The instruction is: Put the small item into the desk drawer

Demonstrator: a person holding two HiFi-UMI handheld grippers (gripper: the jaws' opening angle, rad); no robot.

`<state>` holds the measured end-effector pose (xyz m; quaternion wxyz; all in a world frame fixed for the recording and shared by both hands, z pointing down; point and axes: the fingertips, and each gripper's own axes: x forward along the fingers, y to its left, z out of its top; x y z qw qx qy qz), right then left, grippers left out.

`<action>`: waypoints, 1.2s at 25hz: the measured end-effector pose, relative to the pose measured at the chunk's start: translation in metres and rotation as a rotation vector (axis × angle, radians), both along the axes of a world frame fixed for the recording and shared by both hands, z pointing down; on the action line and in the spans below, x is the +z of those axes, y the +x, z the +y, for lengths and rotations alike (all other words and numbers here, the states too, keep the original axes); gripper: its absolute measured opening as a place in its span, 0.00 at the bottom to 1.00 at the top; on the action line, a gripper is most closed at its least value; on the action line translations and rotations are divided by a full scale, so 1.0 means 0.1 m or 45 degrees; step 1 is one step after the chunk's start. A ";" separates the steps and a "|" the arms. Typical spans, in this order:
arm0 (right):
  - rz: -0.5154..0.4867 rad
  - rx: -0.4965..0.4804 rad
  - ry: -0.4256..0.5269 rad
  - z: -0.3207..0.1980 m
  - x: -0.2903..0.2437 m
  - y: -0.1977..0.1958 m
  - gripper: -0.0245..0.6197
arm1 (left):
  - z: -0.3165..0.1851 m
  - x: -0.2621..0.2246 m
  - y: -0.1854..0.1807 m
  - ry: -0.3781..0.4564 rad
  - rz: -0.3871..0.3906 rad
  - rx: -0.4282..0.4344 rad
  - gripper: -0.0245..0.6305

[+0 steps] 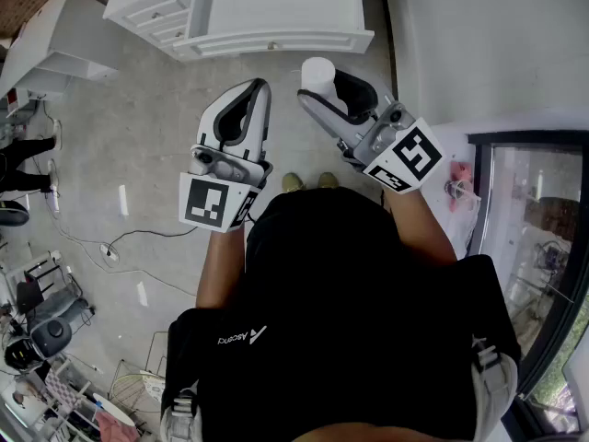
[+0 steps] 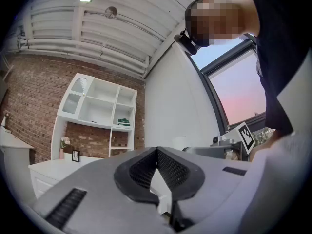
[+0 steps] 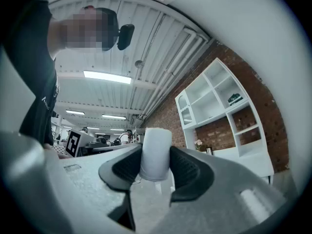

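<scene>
**Right claw holds the small item; the drawers are well ahead of it**

My right claw [image 1: 324, 83] is clamped on the small item [image 3: 155, 152], a white cylinder. In the right gripper view it stands upright between the two dark pads [image 3: 187, 172], touching both. Its top rises above them and its bottom edge shows below. From the head view I see the same white cylinder at the tip of that claw, up in the air and touching nothing else.

My left claw [image 2: 157, 151] is closed on nothing. In the left gripper view its ribbed pads meet at the tips and the gap behind them is bare. It is held beside the right one, the two near each other but apart.

The white surface [image 1: 276, 7] with its drawers lies across the top of the head view, well apart from both claws, with bare grey floor [image 1: 138, 145] between. I cannot tell whether any drawer is open.

A white shelf unit [image 2: 100, 106] stands against a brick wall [image 2: 29, 101] in both gripper views.
</scene>
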<state>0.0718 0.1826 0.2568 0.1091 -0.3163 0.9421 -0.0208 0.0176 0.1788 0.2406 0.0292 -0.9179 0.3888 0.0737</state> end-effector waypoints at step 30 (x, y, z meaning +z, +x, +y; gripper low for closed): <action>0.009 -0.122 0.035 -0.23 -0.06 0.42 0.31 | -0.25 0.00 0.35 0.018 -0.048 -0.135 0.04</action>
